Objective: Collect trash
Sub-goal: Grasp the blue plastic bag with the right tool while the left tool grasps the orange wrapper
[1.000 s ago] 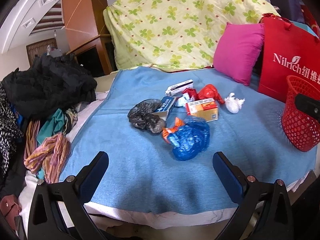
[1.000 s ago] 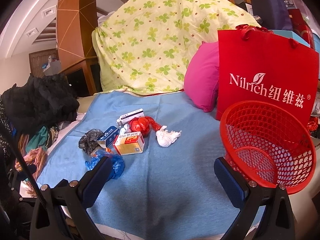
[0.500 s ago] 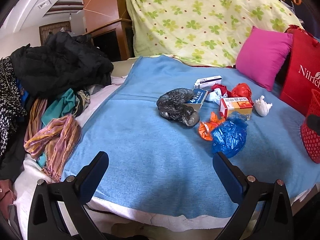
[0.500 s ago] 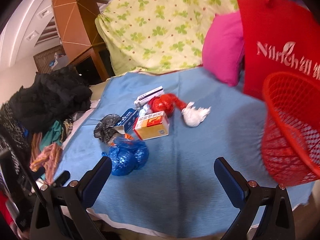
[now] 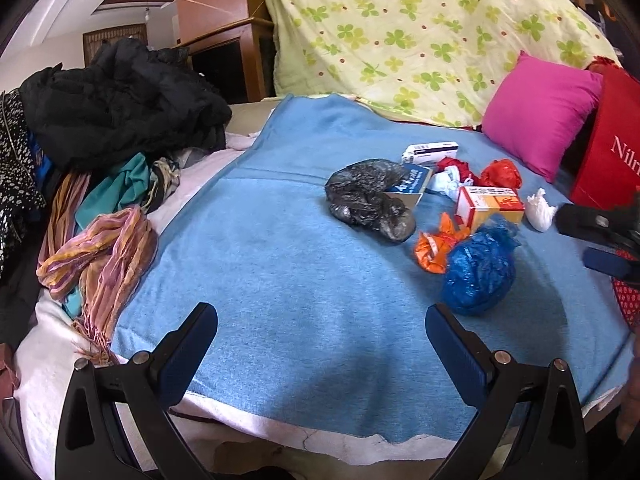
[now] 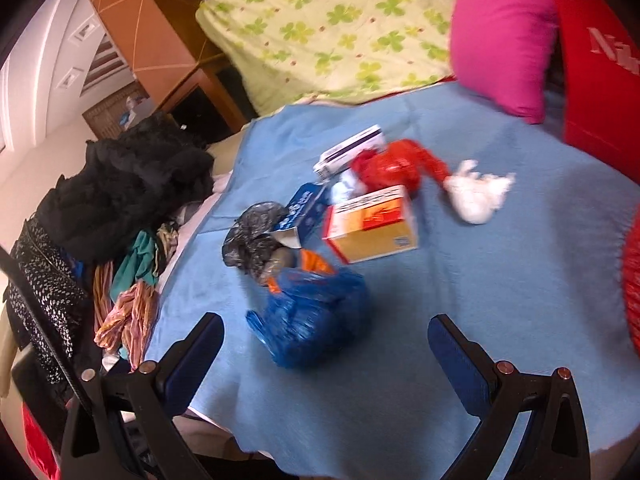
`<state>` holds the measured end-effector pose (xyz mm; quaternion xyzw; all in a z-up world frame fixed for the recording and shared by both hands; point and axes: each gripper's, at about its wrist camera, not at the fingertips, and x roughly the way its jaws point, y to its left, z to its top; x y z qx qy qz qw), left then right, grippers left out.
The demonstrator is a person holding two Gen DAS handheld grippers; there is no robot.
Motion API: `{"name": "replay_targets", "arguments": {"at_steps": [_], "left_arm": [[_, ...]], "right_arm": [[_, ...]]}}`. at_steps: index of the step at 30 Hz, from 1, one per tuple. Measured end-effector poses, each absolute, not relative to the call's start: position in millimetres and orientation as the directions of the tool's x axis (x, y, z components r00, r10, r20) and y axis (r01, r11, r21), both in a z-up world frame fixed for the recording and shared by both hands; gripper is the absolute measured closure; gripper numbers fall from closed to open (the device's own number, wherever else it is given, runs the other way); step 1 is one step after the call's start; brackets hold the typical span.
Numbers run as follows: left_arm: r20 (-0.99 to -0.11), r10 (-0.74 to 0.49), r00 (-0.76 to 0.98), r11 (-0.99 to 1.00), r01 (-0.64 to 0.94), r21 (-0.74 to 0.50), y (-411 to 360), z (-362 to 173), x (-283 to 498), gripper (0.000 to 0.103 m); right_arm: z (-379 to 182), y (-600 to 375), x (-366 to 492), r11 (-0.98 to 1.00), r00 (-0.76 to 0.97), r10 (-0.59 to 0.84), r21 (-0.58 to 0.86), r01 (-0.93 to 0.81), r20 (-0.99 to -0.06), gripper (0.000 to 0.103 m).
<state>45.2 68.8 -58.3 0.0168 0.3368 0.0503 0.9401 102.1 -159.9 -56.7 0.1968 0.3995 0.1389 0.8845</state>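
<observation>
Trash lies in a cluster on the blue blanket (image 5: 280,264): a blue plastic bag (image 5: 478,274) (image 6: 314,314), a black plastic bag (image 5: 368,200) (image 6: 252,236), an orange wrapper (image 5: 436,246), an orange-and-white box (image 5: 490,206) (image 6: 372,224), a red bag (image 6: 394,166), a white tissue wad (image 5: 538,204) (image 6: 478,192), and a white carton (image 5: 430,152). My left gripper (image 5: 320,344) is open and empty over the blanket's near edge. My right gripper (image 6: 324,354) is open and empty, just short of the blue bag. The red mesh basket (image 6: 632,276) shows only as a sliver at the right edge.
A heap of black and coloured clothes (image 5: 104,132) lies left of the blanket. A pink pillow (image 5: 540,112), a red paper bag (image 5: 608,152) and a clover-print quilt (image 5: 420,32) stand at the back. The right gripper shows at the right edge of the left wrist view (image 5: 604,236).
Both grippers swung left. The right one moved closer to the trash, so the blue bag now sits between its fingers' line and the basket slid to the frame edge.
</observation>
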Motion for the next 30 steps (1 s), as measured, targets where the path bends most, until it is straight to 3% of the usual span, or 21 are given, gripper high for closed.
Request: {"name": "replay_targets", "arguments": {"at_steps": [8,12,18,28,30], "left_arm": [[-0.642,0.135,0.755,0.991,-0.113,0.075,83.4,-62.8,47.5,0.000],[-0.644,0.146,0.751,0.989,-0.118,0.087,86.8,-65.7,48.8,0.000],[-0.645,0.124,0.754,0.992,-0.099,0.075,86.0,-65.3,56.3,0.000],[-0.649,-0.085,0.756,0.991,0.133,0.025,46.1,-55.2,100.6,0.001],[-0.654,-0.147,0.742,0.978,0.207,0.015,33.2,-55.2,116.3,0.007]], "right_arm": [[-89.5,-133.6,144.9,0.841,0.558,0.456,0.541,-0.014,-0.694,0.004],[-110.0,-125.0,162.7,0.836,0.510,0.455,0.548,0.039,-0.730,0.027],[-116.2,-127.8,162.9,0.817,0.493,0.491,0.576,0.025,-0.718,0.048],[-88.1,-189.2,138.3,0.823,0.590,0.438,0.567,0.040,-0.678,0.050],[-81.4,-199.3,133.5,0.830,0.612,0.420,0.556,0.040,-0.670,0.050]]}}
